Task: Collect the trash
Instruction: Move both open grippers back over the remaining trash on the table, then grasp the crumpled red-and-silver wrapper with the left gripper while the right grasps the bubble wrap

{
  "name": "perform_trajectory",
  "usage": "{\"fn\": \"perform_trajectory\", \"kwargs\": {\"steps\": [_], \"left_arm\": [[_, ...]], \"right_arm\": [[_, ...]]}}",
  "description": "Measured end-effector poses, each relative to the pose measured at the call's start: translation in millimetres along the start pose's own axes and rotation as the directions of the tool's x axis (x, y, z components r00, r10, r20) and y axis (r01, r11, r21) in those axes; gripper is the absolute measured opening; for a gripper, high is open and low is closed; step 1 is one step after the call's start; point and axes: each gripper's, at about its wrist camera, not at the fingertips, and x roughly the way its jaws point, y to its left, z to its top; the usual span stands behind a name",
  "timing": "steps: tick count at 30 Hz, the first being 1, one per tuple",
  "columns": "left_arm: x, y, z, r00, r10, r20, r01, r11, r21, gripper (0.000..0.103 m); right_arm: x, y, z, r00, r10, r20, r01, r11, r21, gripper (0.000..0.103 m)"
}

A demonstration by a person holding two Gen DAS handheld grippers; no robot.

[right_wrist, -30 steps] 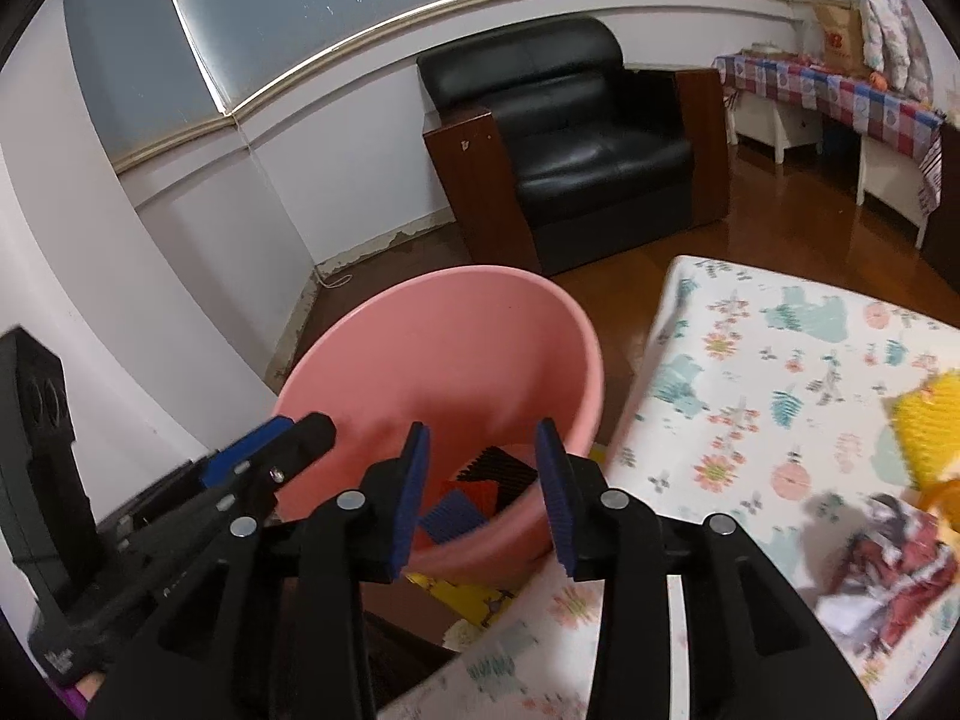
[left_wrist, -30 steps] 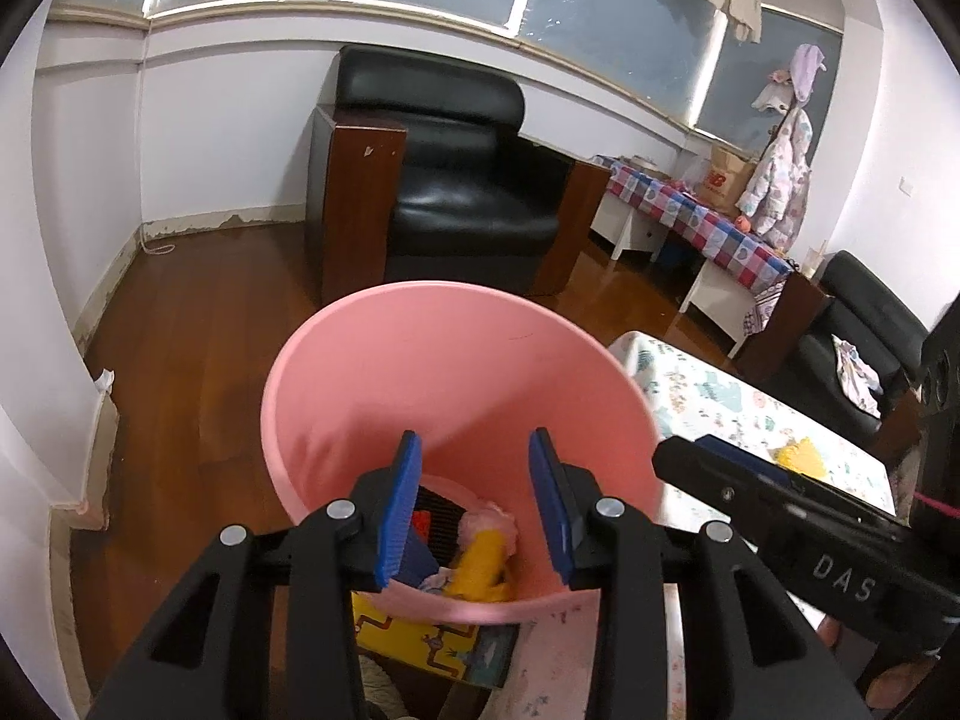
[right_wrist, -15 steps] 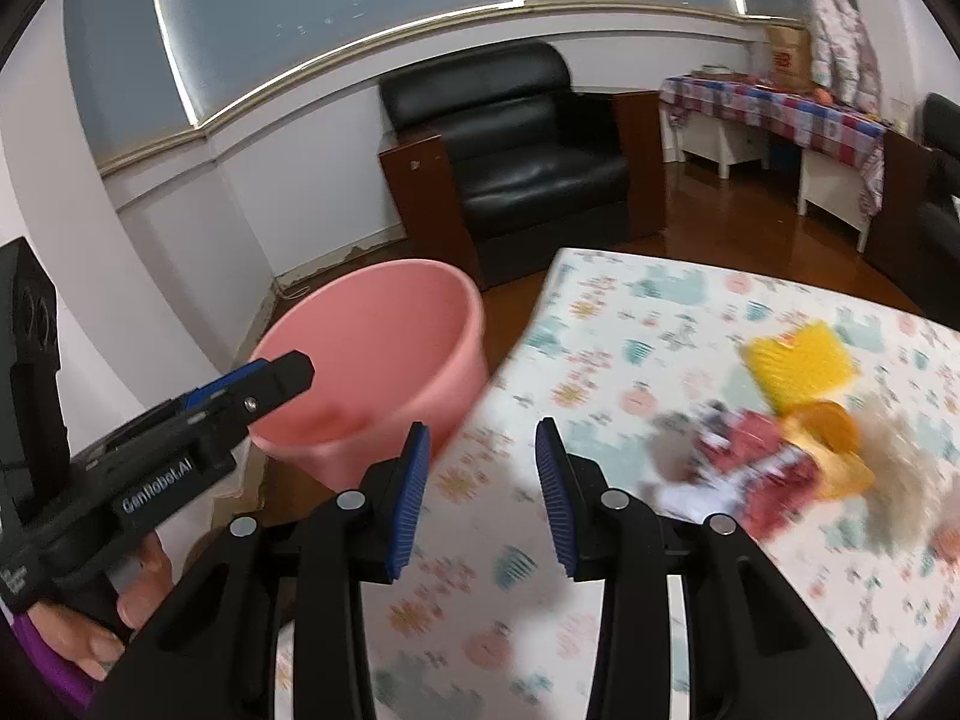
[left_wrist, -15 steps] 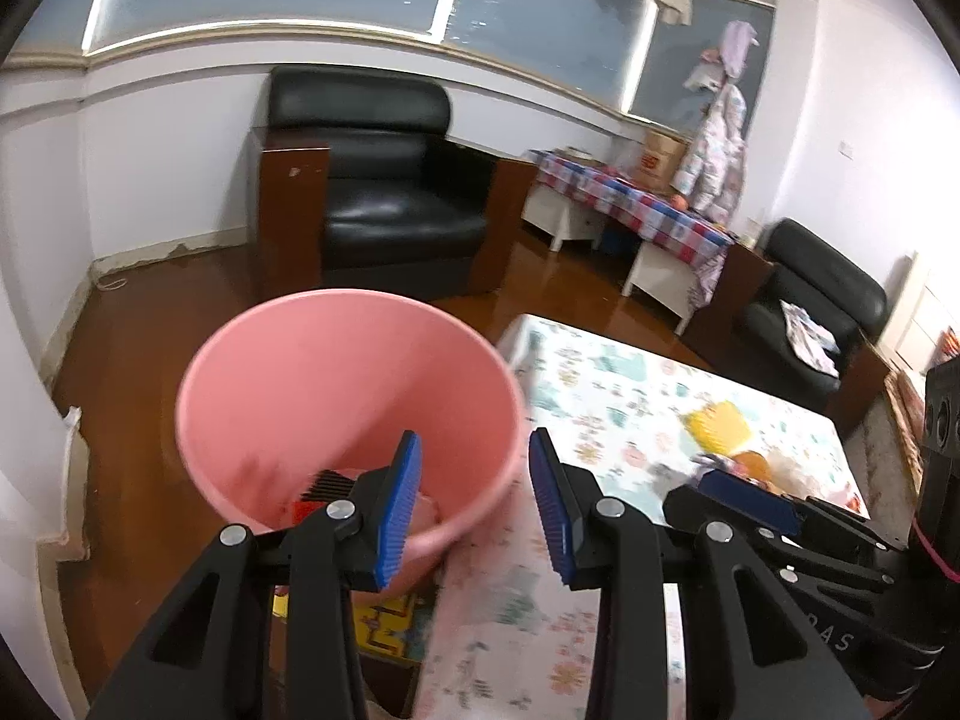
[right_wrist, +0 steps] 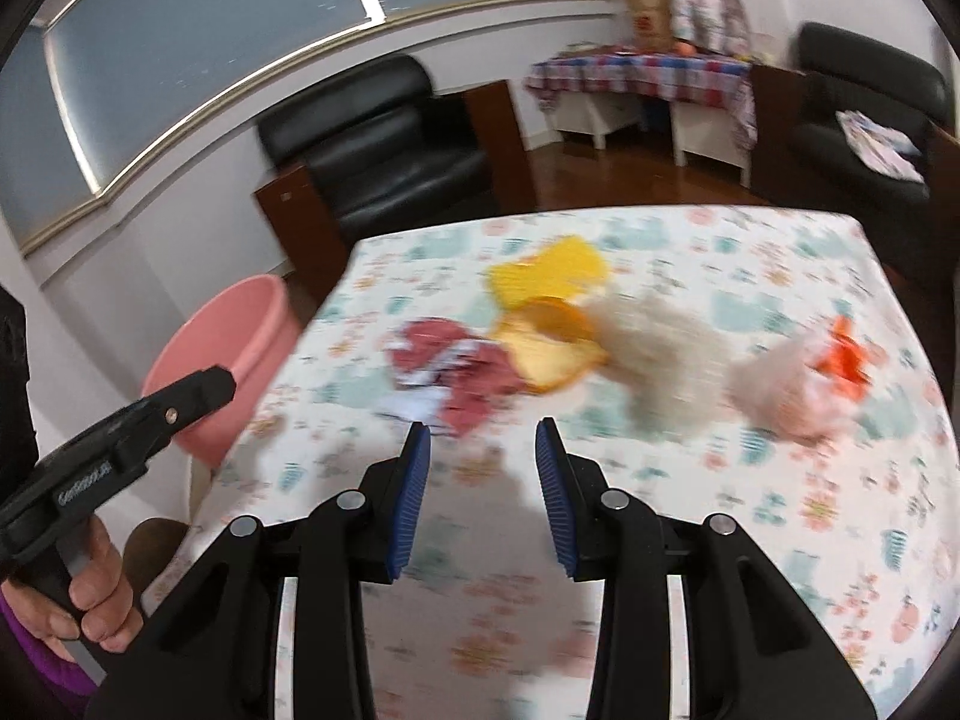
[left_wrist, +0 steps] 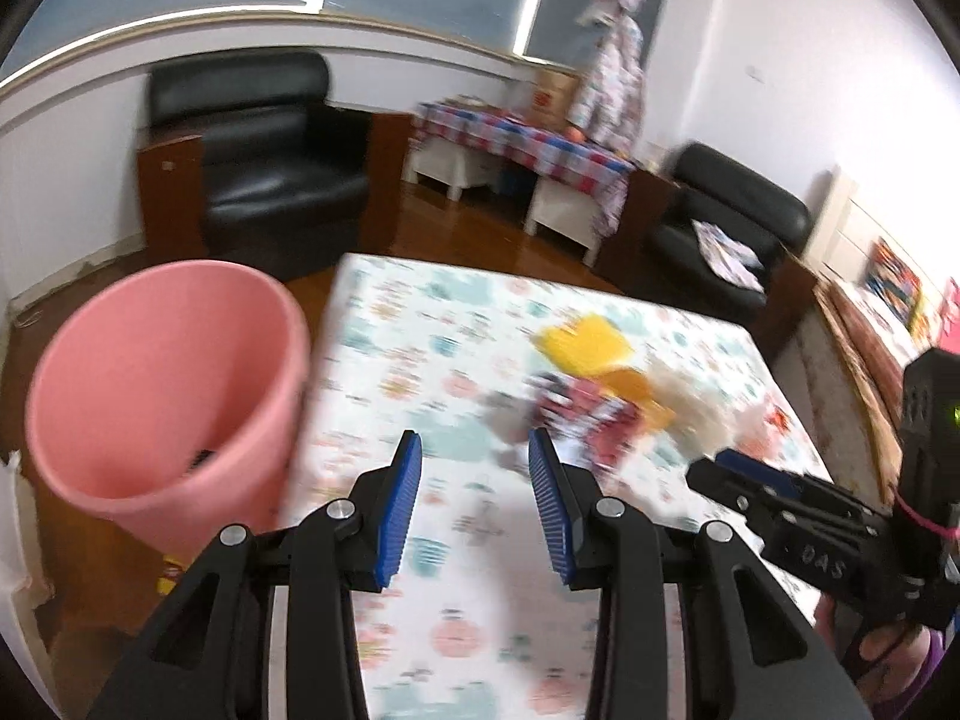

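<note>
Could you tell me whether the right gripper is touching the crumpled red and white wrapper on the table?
Apart. In the right wrist view, the right gripper is open with nothing between its pads, and patterned tablecloth shows between them and the crumpled red and white wrapper.

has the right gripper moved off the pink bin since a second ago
Yes. The right gripper has swung right, away from the pink bin, which now sits at its far left. It now points over the table toward the trash pile, jaws open and empty.

Motion blur is smearing the trash pile [right_wrist: 540,336] on the counter [right_wrist: 750,510], so individual pieces are staying unreadable; the pink bucket [left_wrist: 162,384] is hiding its contents.
</note>
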Motion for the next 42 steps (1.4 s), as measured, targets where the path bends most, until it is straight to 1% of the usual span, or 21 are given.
{"fn": "perform_trajectory", "kwargs": {"steps": [3, 5, 7, 9, 12, 15, 18, 21, 23, 24, 25, 26, 27, 30, 31, 33, 34, 37, 42], "left_arm": [[18, -25, -5, 0.998, -0.045, -0.043, 0.046, 0.998, 0.041, 0.036], [30, -38, -8, 0.997, -0.049, -0.065, 0.054, 0.996, 0.076, 0.036], [44, -45, -8, 0.994, -0.045, -0.097, 0.054, 0.994, 0.096, 0.036], [52, -47, -5, 0.994, -0.034, -0.107, 0.045, 0.993, 0.105, 0.036], [60, -37, 12, 0.993, -0.053, -0.106, 0.059, 0.997, 0.056, 0.037], [72, -27, 29, 0.990, -0.072, -0.122, 0.070, 0.997, -0.015, 0.040], [90, -24, 34, 0.981, -0.100, -0.164, 0.088, 0.993, -0.082, 0.043], [110, -29, 29, 0.972, -0.114, -0.206, 0.093, 0.990, -0.108, 0.044], [117, -32, 25, 0.968, -0.117, -0.221, 0.096, 0.990, -0.106, 0.044], [118, -34, 23, 0.968, -0.122, -0.221, 0.102, 0.990, -0.100, 0.043], [119, -35, 22, 0.969, -0.120, -0.217, 0.102, 0.990, -0.093, 0.038], [118, -37, 20, 0.972, -0.114, -0.207, 0.099, 0.992, -0.079, 0.031], [118, -38, 20, 0.974, -0.106, -0.202, 0.095, 0.993, -0.065, 0.020], [112, -36, 19, 0.978, -0.109, -0.177, 0.101, 0.993, -0.056, 0.011], [110, -36, 20, 0.979, -0.110, -0.171, 0.101, 0.993, -0.058, 0.010], [103, -36, 20, 0.983, -0.109, -0.147, 0.102, 0.993, -0.050, 0.009], [99, -36, 20, 0.985, -0.105, -0.136, 0.100, 0.994, -0.041, 0.009], [88, -35, 20, 0.988, -0.106, -0.115, 0.102, 0.994, -0.036, 0.009], [63, -33, 21, 0.993, -0.100, -0.059, 0.099, 0.995, -0.020, 0.009]], "right_arm": [[-3, -24, 0, 0.999, -0.032, 0.007, 0.032, 0.999, 0.034, 0.037], [-2, -34, 3, 0.999, -0.044, 0.009, 0.044, 0.998, 0.047, 0.037], [0, -43, 7, 0.998, -0.054, 0.009, 0.054, 0.997, 0.057, 0.037], [4, -51, 12, 0.998, -0.062, 0.007, 0.061, 0.996, 0.065, 0.037], [8, -57, 18, 0.998, -0.066, 0.012, 0.065, 0.995, 0.071, 0.037], [12, -65, 24, 0.998, -0.057, 0.015, 0.056, 0.995, 0.086, 0.037], [17, -68, 30, 0.997, -0.066, 0.026, 0.064, 0.994, 0.089, 0.037], [26, -73, 37, 0.996, -0.082, 0.019, 0.080, 0.993, 0.087, 0.037], [37, -77, 38, 0.995, -0.095, -0.011, 0.096, 0.992, 0.081, 0.037], [39, -78, 37, 0.995, -0.096, -0.017, 0.097, 0.992, 0.079, 0.037], [43, -79, 36, 0.995, -0.097, -0.025, 0.098, 0.992, 0.080, 0.037], [44, -81, 35, 0.995, -0.092, -0.028, 0.094, 0.992, 0.083, 0.037], [46, -81, 35, 0.995, -0.091, -0.030, 0.093, 0.992, 0.083, 0.037], [47, -82, 32, 0.995, -0.096, -0.038, 0.099, 0.992, 0.080, 0.037], [49, -82, 31, 0.994, -0.098, -0.052, 0.102, 0.992, 0.081, 0.037], [51, -82, 29, 0.994, -0.088, -0.059, 0.093, 0.992, 0.085, 0.029], [50, -81, 27, 0.994, -0.089, -0.061, 0.094, 0.992, 0.084, 0.028], [44, -79, 25, 0.996, -0.082, -0.046, 0.086, 0.993, 0.087, 0.026], [23, -71, 24, 0.999, -0.053, 0.002, 0.053, 0.994, 0.095, 0.026]]}}
